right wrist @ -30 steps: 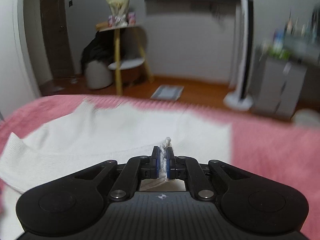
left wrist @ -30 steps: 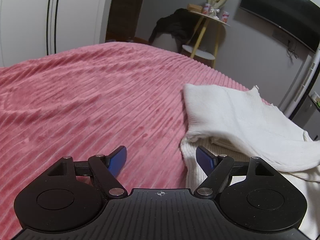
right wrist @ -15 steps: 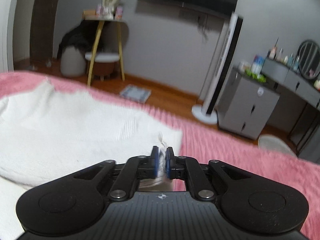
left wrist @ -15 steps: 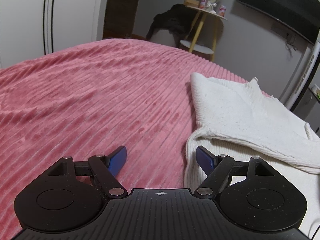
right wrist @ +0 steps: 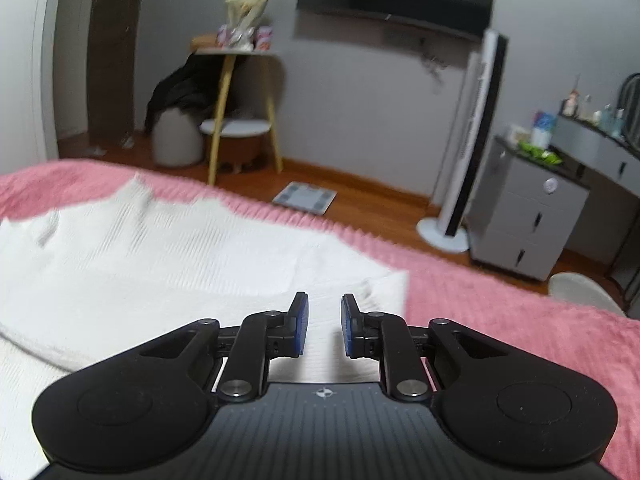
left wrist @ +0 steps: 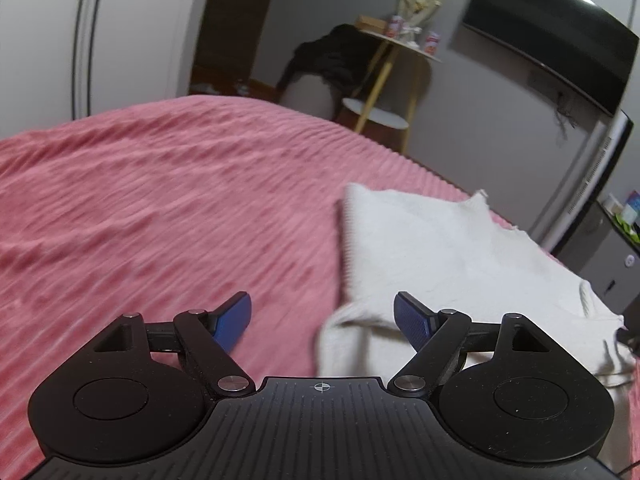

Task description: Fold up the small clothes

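Note:
A white ribbed knit garment (left wrist: 448, 256) lies partly folded on the pink ribbed bedspread (left wrist: 160, 208). My left gripper (left wrist: 322, 316) is wide open and empty, low over the garment's left edge, its right finger above the cloth. In the right wrist view the garment (right wrist: 152, 256) spreads left and ahead. My right gripper (right wrist: 323, 314) is partly open and empty, just above the garment's right corner.
Beyond the bed's far edge stand a yellow-legged side table (right wrist: 236, 92) with a bouquet, a grey pouf with dark clothes (right wrist: 176, 120), a scale on the wooden floor (right wrist: 305, 197), a tower fan (right wrist: 468, 152) and a grey cabinet (right wrist: 528, 216).
My right gripper was shut on the garment's edge; it has opened and let the cloth go, which now lies flat. My left gripper stayed open and shifted slightly.

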Motion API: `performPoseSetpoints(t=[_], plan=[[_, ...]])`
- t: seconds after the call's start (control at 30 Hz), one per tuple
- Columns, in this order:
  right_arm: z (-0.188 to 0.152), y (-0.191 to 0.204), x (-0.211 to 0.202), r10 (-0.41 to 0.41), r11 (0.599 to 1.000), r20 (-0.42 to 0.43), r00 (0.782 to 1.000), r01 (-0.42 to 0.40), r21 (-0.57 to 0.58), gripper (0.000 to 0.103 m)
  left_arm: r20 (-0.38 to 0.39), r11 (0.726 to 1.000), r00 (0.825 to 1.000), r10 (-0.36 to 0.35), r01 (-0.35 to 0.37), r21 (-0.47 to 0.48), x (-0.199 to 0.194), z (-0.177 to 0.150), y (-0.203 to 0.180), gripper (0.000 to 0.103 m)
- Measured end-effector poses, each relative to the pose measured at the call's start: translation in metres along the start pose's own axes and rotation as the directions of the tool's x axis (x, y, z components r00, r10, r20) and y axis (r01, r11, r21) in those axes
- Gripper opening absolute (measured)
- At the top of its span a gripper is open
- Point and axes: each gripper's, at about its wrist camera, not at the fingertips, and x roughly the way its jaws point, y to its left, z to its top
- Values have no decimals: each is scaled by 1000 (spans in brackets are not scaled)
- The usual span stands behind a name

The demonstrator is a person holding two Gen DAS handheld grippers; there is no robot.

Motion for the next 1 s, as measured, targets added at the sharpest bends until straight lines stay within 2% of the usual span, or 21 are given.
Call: performPoseSetpoints(t=[0.17,0.27,0.4,0.63,0.8,0.87,0.93,1.0], plan=[[-9,6,15,-18,999,-56,998,16,-29,14,-47,996,999,-9,13,91,36,1,-31,85],[-16,2,18,-34,997,-50,998,31,-64,14,-78,987,995,61,-49,155,61,-2,-46,86],[-22,-7,23,-19,994,-39,999,15,-105,14,-56,971,994,99,-83,225,72,-1,-56,90],[-22,-2,34,-36,993,-18,999,33,-109,15,-79,961,988,134,-110,255,83,6,-59,97],[-16,-4,38,-37,992,-33,999,32,-123,15,-102,953,982,156,-122,278,87,10,-61,101],[-11,-5,37,-31,993,-56,998,24,-118,15,-111,952,980,163,-127,277,80,16,-62,99],[-3,-9,29,-26,996,-76,997,20,-85,16,-99,955,983,154,-122,272,68,19,-63,92],[1,-13,14,-10,999,-64,998,7,-42,16,-95,957,984,150,-121,264,63,22,-64,90]])
